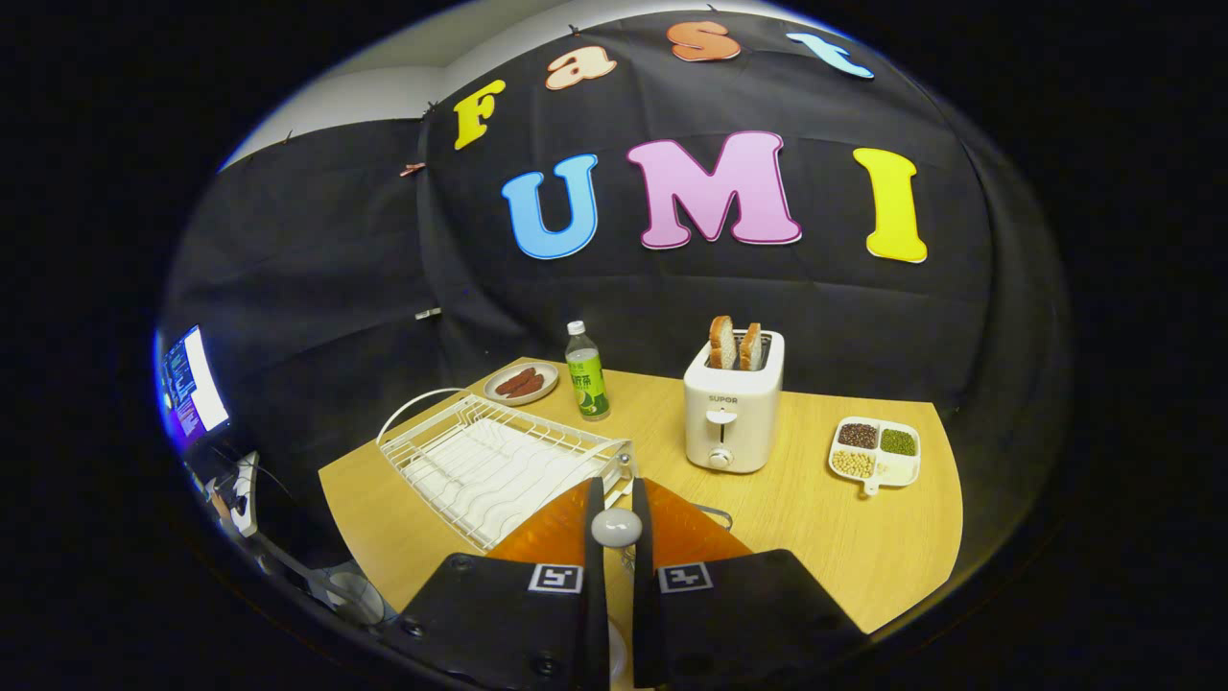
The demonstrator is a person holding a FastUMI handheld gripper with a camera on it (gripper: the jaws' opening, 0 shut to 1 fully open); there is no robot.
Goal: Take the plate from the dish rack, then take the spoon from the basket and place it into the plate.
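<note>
Up close, the gripper (615, 528) pinches a spoon (616, 527) between both fingers. Dish rack (499, 461) sits just beyond, toaster (734, 408) farther back

White spoon (616, 527) pinched between tool (616, 518) fingers.

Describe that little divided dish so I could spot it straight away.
Start at the white toaster holding two bread slices on the wooden table. Beside it, away from the dish rack, lies a white divided dish. Its compartments hold dark, green and pale beans.
</note>
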